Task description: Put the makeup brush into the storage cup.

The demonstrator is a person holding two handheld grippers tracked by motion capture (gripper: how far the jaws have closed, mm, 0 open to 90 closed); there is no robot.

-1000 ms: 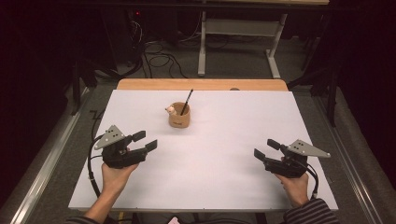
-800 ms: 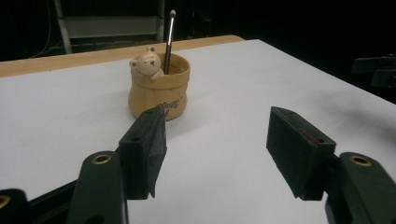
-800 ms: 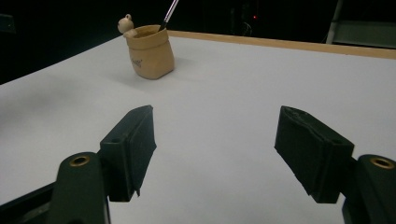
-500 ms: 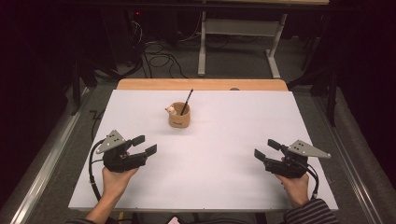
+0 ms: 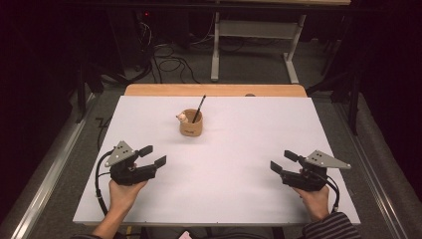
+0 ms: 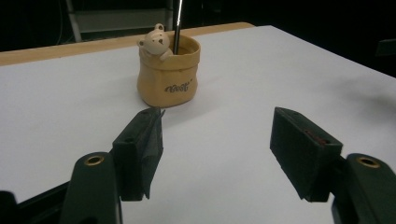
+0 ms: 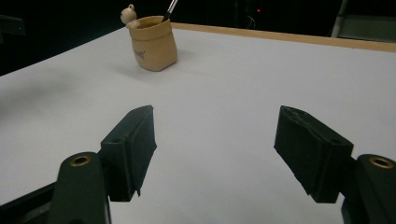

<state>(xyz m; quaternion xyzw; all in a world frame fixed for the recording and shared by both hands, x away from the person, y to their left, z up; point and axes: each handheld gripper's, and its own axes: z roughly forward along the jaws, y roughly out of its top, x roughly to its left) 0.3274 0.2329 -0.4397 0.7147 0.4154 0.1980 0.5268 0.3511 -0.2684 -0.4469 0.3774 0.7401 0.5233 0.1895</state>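
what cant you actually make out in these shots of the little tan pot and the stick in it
- Inside of the tan sack-shaped pot with a bear figure on its rim: hidden by its own wall in both gripper views, too small in the high view.
- Thin dark stick: lower end hidden inside the pot; top cut off by the upper edge in both gripper views.
- Lettering on the pot: too blurred to read.

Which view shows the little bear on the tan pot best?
The left gripper view: the bear on the pot's rim is nearest, with its face visible. The right gripper view shows it farther off, from the side. The high view shows it as a small pale blob.
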